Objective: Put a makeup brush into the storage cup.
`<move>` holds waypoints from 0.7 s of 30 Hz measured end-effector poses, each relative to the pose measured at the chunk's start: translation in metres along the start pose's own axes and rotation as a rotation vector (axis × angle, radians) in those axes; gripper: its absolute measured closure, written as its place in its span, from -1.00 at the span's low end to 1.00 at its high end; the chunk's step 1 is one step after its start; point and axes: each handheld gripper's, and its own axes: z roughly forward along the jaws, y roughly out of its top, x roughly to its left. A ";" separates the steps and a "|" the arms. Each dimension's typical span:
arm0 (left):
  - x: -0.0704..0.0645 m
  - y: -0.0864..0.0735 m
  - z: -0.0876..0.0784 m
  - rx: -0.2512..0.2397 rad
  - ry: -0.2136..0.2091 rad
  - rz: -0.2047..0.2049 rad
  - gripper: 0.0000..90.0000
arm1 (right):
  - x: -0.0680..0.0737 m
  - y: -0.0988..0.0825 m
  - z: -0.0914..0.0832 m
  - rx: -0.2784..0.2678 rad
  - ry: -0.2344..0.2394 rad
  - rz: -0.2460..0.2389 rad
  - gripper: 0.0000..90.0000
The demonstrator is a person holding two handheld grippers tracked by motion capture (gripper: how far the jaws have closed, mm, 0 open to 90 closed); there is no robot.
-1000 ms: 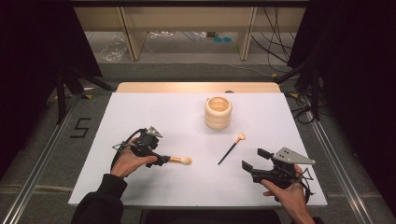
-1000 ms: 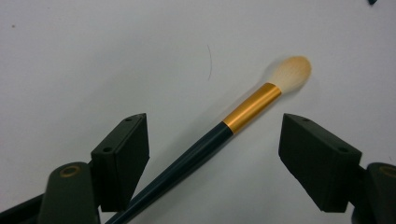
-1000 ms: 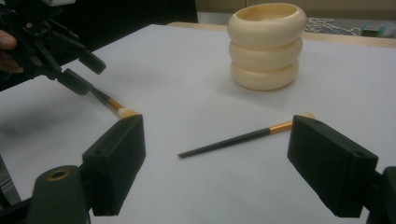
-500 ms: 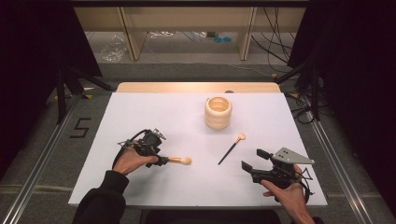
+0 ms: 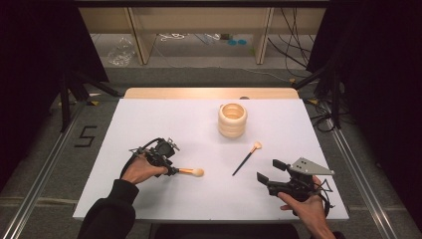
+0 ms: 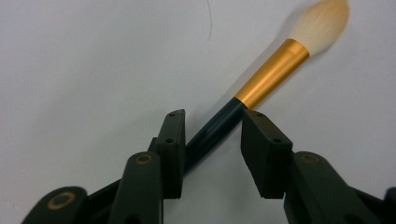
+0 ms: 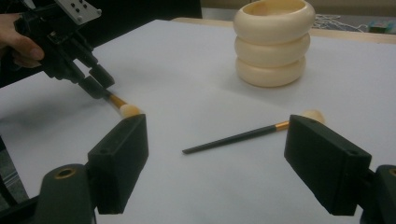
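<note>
A: Two claws, left claw (image 6: 212, 140) first. We see its jaws straddling the dark handle of the big brush (image 6: 261, 88); they've just been closing, one pad looks to touch, the other has a gap. Not clamped yet.

B: Agreed. Brush lies flat on the white worktop (image 5: 149, 114), bristles pointing away from the hand.

A: Right claw (image 7: 215, 154)?

B: Jaws wide apart, nothing between them, hovering near the thin brush (image 7: 247, 133), which lies in front of the ringed holder (image 7: 273, 42).

A: Step: we call it grasping the big brush. Next move, we judge, needs a full squeeze, then a lift toward the holder.
</note>
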 end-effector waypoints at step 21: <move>0.001 0.003 0.007 0.069 -0.058 0.009 0.60 | 0.000 0.000 0.000 0.012 0.000 0.004 -0.47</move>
